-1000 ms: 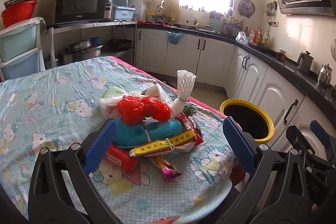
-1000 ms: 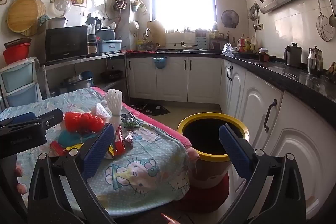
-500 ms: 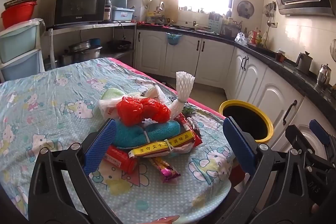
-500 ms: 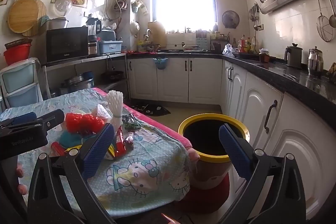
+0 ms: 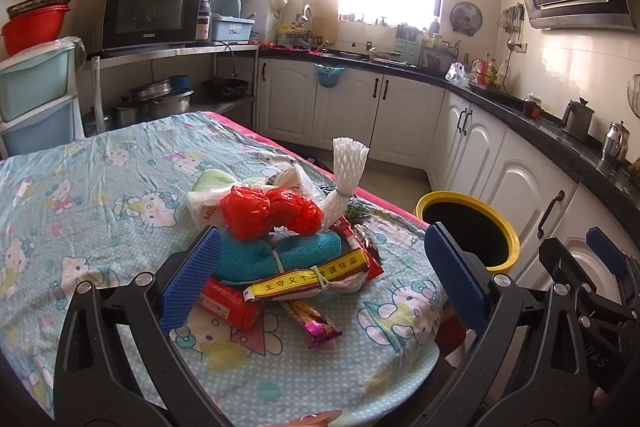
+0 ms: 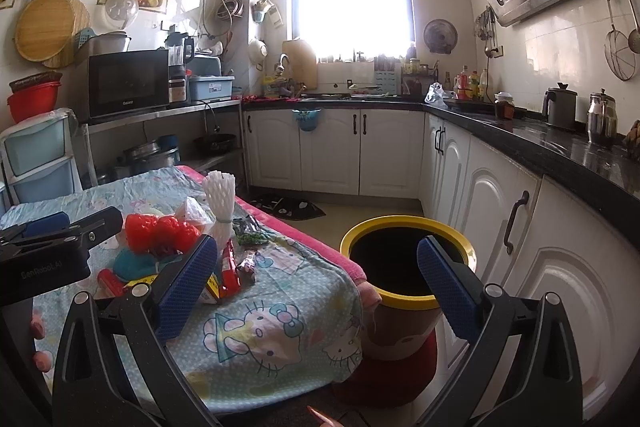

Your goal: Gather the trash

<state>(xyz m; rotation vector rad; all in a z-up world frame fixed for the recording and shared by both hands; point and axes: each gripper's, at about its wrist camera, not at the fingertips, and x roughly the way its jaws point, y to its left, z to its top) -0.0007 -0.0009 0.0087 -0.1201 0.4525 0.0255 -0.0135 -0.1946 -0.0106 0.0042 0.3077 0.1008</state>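
Note:
A pile of trash lies on the table's near right part: a red plastic bag (image 5: 272, 211), a white foam net (image 5: 346, 171), a teal cloth (image 5: 280, 255), a yellow-labelled packet (image 5: 312, 277), a red tube (image 5: 228, 303) and a snack wrapper (image 5: 316, 323). My left gripper (image 5: 320, 283) is open and empty, hovering just in front of the pile. The yellow-rimmed trash bin (image 6: 404, 263) stands on the floor right of the table, also in the left wrist view (image 5: 468, 231). My right gripper (image 6: 316, 283) is open and empty, between table edge and bin.
The table has a Hello Kitty cloth (image 5: 100, 187). White cabinets (image 6: 500, 211) with a black counter run along the right and back. A microwave (image 5: 148, 13) and plastic drawers (image 5: 36, 95) stand at the left. A dark mat (image 6: 288, 205) lies on the floor.
Both views have shifted only slightly; the left gripper has drifted a little. Nothing was taken hold of.

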